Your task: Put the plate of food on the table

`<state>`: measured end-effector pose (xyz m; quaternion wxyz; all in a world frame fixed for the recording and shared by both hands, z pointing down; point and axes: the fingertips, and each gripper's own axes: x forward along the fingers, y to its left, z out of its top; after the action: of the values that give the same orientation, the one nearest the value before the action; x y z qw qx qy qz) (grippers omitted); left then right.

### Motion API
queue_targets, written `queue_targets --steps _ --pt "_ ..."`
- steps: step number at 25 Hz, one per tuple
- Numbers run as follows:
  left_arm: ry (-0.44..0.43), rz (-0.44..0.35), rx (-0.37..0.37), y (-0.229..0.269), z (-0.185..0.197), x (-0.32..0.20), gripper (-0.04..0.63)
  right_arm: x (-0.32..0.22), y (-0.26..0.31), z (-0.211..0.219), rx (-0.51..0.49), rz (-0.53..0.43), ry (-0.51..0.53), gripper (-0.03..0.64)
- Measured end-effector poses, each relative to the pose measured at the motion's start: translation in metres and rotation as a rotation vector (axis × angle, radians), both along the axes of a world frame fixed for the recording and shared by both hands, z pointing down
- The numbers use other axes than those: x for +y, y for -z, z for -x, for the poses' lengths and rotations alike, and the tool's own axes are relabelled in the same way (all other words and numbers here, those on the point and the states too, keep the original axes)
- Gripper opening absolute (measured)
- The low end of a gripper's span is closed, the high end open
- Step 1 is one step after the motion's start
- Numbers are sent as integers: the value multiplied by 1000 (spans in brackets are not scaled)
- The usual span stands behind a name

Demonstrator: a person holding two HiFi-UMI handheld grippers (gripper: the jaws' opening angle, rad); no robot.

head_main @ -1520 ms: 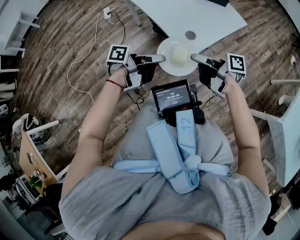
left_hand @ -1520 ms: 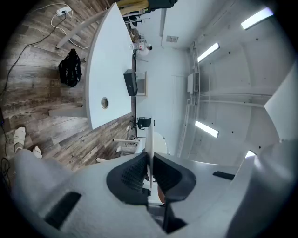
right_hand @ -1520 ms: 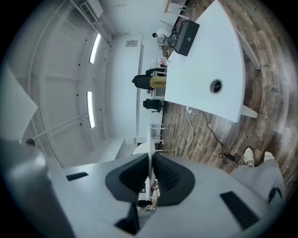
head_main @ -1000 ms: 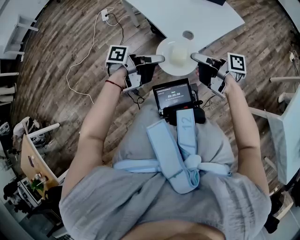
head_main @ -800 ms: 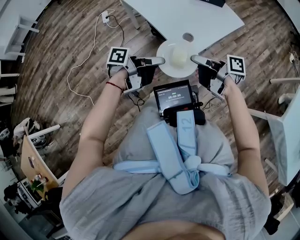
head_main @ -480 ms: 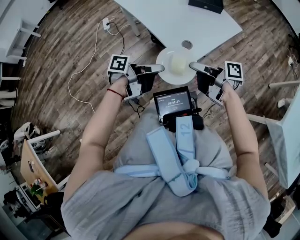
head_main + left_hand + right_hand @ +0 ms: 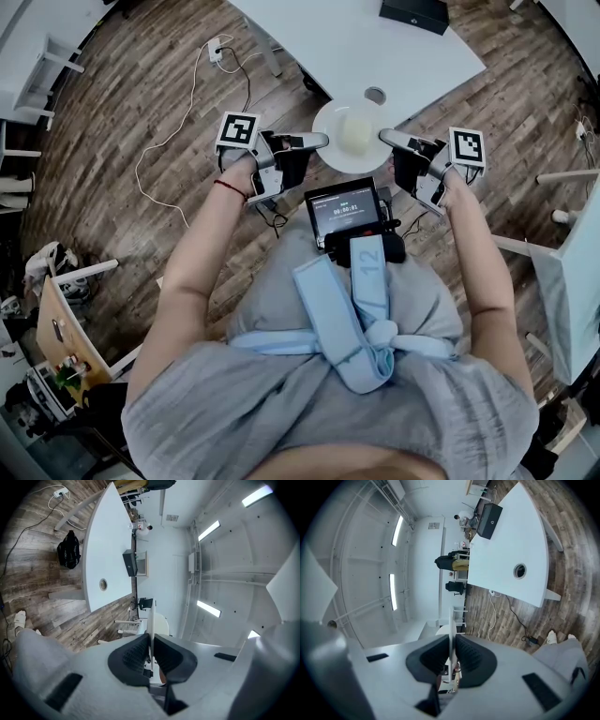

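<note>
Left gripper [image 7: 321, 141], right gripper [image 7: 384, 138] pinching one plate [image 7: 332, 154]

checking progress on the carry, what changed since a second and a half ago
The plate, left gripper and right gripper sit lower in the head view; more of the table shows, a black box newly in view. Both stay clamped on the rim, the food in place.

Ahead of the plate [image 7: 352, 136], which my left gripper [image 7: 322, 141] and right gripper [image 7: 384, 138] pinched at opposite rims, the white table [image 7: 403, 56] lay bare across its near part. Obstacles noted: a round cable port [image 7: 375, 95] just beyond the plate's far rim, and a black box [image 7: 413, 13] at the table's far edge. A screen unit [image 7: 344, 204] stood close behind the plate, at my chest.
</note>
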<state>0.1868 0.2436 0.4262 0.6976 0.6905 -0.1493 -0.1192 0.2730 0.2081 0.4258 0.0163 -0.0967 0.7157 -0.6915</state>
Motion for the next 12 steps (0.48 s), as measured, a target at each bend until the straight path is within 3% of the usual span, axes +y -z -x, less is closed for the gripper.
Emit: queue_targets --steps 12 --pt "46 -12 -14 0 4 -2 29 -6 0 5 15 -19 28 48"
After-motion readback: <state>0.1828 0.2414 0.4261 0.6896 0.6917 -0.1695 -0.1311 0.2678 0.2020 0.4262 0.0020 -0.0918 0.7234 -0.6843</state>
